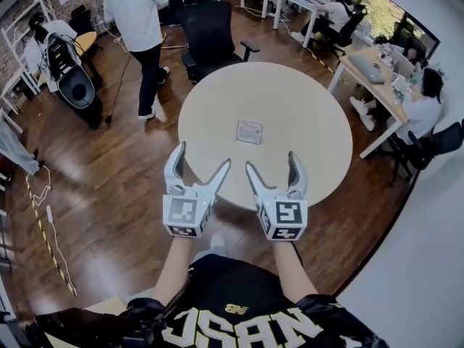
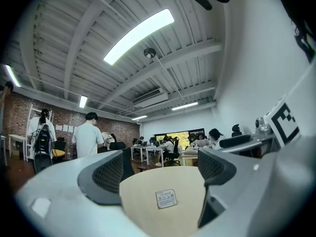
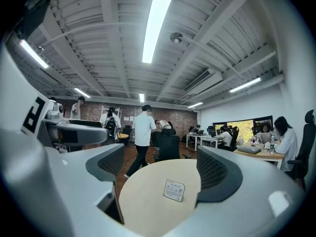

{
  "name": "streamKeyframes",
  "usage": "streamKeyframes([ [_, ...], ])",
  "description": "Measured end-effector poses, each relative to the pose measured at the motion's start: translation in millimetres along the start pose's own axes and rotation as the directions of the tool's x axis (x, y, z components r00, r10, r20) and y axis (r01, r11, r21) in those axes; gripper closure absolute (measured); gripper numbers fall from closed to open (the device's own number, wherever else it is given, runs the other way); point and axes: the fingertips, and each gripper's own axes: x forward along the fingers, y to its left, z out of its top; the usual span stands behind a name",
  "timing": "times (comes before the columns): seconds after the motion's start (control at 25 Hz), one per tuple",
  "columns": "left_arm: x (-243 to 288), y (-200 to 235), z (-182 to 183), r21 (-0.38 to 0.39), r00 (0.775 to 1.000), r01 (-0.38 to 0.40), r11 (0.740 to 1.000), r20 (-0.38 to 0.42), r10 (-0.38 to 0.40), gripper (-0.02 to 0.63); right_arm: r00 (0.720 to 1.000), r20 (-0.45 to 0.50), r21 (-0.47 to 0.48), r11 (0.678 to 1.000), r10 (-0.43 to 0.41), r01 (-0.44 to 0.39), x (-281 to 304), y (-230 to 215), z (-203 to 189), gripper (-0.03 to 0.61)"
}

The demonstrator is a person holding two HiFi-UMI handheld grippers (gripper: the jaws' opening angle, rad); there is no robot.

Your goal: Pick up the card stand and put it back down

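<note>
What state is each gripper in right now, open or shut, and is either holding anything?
Left gripper: open, nothing between its jaws.
Right gripper: open, nothing between its jaws.
The card stand stands ahead of both, not held.

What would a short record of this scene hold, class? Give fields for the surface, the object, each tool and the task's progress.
surface: round table, light top
object: card stand, upright near the table's middle
left tool: jaws apart, holding nothing, at the table's near edge
right tool: jaws apart, holding nothing, beside the left tool
progress: card stand stands on the table, neither tool touching it
</note>
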Motion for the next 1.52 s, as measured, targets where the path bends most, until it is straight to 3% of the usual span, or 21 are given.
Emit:
streamKeyframes([
  [0.24,46,32,-27,-0.010,0.992,0.118,0.993,-0.034,-0.118,0.133,0.998,-0.036,0.005,0.998,-0.054,0.055,48,-4,-9,0.126],
  [0.44,78,43,-45,-0.052,0.985,0.147,0.988,-0.080,-0.151,0.133,0.991,-0.099,0.009,0.996,-0.089,0.090,65,-19,-26,0.127],
  [0.72,102,27,-90,-0.069,0.966,0.183,0.981,-0.172,-0.193,0.136,0.976,-0.200,0.016,0.996,-0.087,0.092,77,-39,-63,0.127],
  [1.2,113,8,-199,-0.138,0.889,0.244,0.960,-0.364,-0.279,0.141,0.908,-0.416,0.082,0.992,-0.055,0.097,71,-40,-175,0.129],
  [1.52,125,31,-259,-0.176,0.830,0.281,0.943,-0.449,-0.331,0.141,0.884,-0.466,0.119,0.988,-0.033,0.099,87,-42,-220,0.127],
])
